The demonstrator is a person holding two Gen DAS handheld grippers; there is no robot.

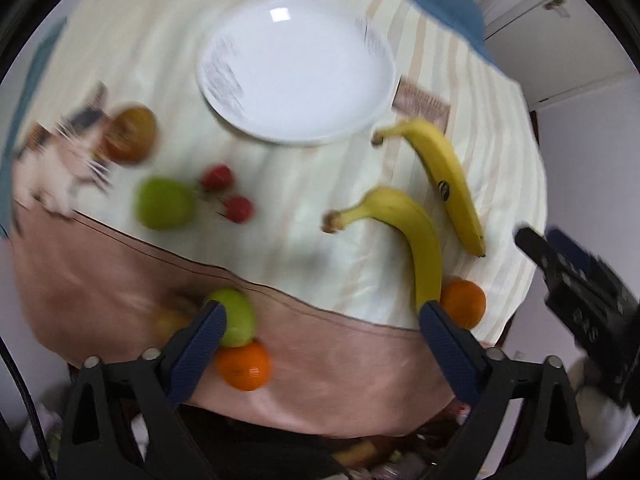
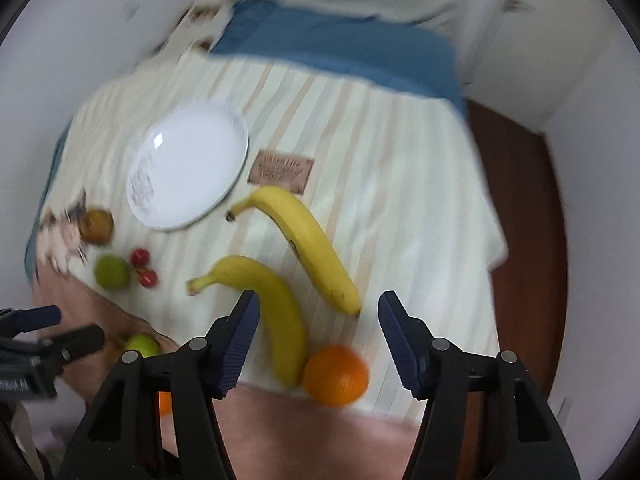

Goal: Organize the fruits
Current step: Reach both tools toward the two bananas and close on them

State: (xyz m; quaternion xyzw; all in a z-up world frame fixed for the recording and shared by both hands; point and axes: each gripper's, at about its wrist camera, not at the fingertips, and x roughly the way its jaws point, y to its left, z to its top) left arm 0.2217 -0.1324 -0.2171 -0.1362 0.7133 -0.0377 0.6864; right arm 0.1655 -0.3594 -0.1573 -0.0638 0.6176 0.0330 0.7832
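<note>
Left wrist view showed my left hand-held gripper [image 1: 322, 316] standing wide open above the surface [image 1: 280, 248], with nothing between its fingers. A green apple [image 1: 236, 320] lay just behind its left finger, touching an orange [image 1: 244, 364] below it. From the right wrist view, I saw my right hand-held gripper [image 2: 316, 306] also open and empty. The near banana [image 2: 268, 312] passed beside its left finger, and a second orange [image 2: 335, 375] lay between the fingers, lower, touching that banana's end. The white plate [image 2: 188, 168] was well apart.
</note>
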